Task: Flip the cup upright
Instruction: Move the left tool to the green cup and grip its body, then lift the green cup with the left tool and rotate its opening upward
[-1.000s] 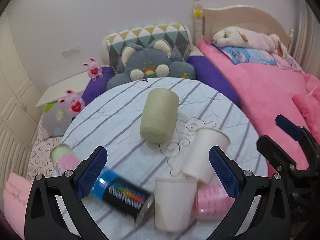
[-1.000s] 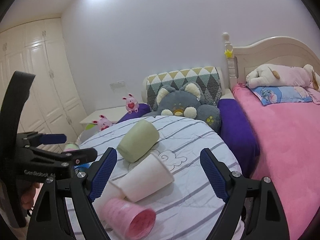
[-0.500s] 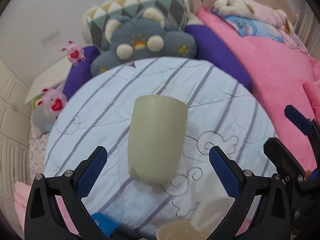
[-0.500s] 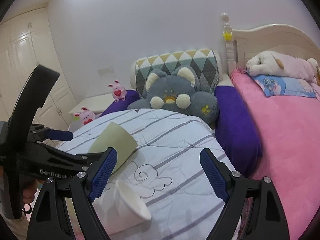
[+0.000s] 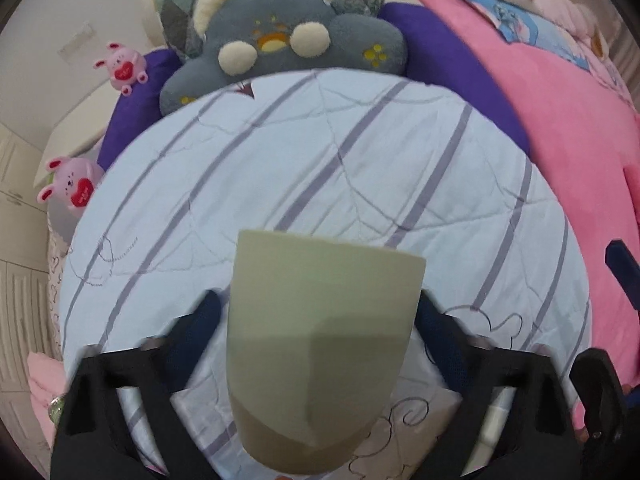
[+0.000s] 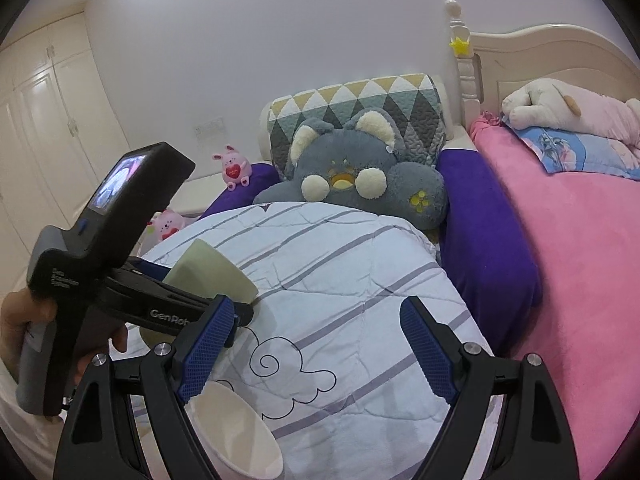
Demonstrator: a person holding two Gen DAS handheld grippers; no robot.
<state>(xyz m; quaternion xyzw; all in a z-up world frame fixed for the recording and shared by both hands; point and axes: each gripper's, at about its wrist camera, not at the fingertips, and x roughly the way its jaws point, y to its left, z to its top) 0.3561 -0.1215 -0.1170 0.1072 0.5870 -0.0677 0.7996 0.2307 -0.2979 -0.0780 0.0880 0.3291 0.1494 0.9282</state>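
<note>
A pale green cup [image 5: 316, 344] lies on its side on the striped quilt [image 5: 340, 152], its flat base pointing away from me. My left gripper [image 5: 316, 320] is open, with one blue finger on each side of the cup's body. Whether the pads touch it is hidden. In the right wrist view the same cup [image 6: 212, 276] sits between the left gripper's fingers [image 6: 172, 304]. My right gripper [image 6: 316, 360] is open and empty above the quilt, to the right of the cup.
A white paper cup [image 6: 236, 436] lies on its side just below my right gripper's left finger. A grey plush cushion [image 5: 280, 36] sits at the far edge of the quilt. A pink blanket [image 6: 580, 280] covers the bed to the right.
My left gripper has moved forward and down until its fingers straddle the green cup. The right gripper has moved forward, and the pink cup has dropped out of its view.
</note>
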